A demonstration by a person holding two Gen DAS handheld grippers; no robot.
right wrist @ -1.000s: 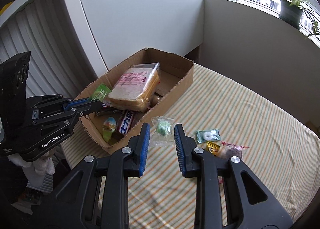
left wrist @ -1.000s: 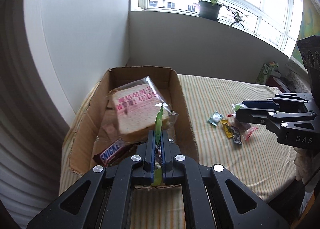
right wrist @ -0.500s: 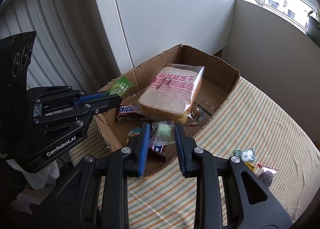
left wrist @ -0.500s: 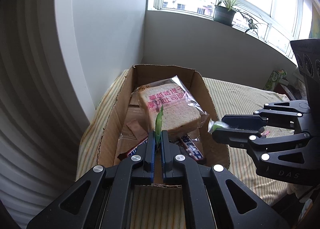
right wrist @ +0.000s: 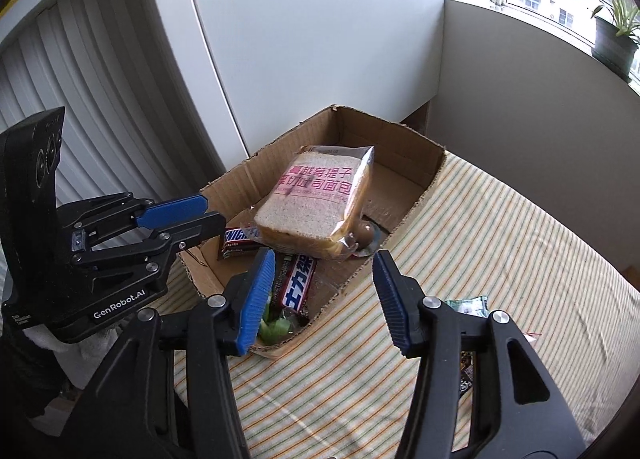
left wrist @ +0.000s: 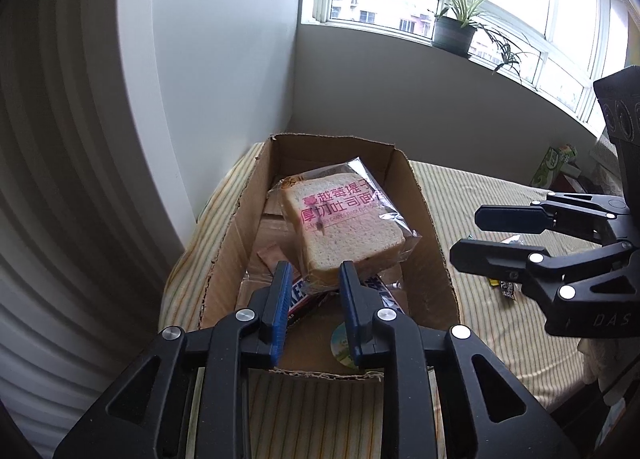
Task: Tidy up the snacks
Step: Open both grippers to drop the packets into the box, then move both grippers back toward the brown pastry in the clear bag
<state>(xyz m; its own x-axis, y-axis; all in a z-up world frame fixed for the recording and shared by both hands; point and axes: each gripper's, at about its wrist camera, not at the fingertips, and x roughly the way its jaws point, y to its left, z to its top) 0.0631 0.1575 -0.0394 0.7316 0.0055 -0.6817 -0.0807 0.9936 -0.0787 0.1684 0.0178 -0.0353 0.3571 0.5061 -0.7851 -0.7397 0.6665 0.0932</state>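
Observation:
A cardboard box [left wrist: 428, 219] [right wrist: 404, 167] stands on the striped table. In it lie a bagged bread slice [left wrist: 344, 227] [right wrist: 316, 199], Snickers bars [right wrist: 298, 279] [left wrist: 296, 293] and small green packets [right wrist: 274, 325]. My left gripper [left wrist: 314, 299] is open and empty above the box's near end; it also shows in the right wrist view [right wrist: 200, 211]. My right gripper [right wrist: 324, 295] is open and empty over the box's front wall; it shows at the right of the left wrist view [left wrist: 468, 235].
Several small wrapped sweets [right wrist: 468, 305] [left wrist: 504, 285] lie on the striped cloth [right wrist: 500, 259] right of the box. A white panel [right wrist: 320, 39] and ribbed blinds stand behind the box. A potted plant [left wrist: 454, 29] sits on the windowsill.
Both grippers have opened. The green packet is gone from my left gripper and the clear-wrapped sweet from my right; green packets now lie in the box's near corner.

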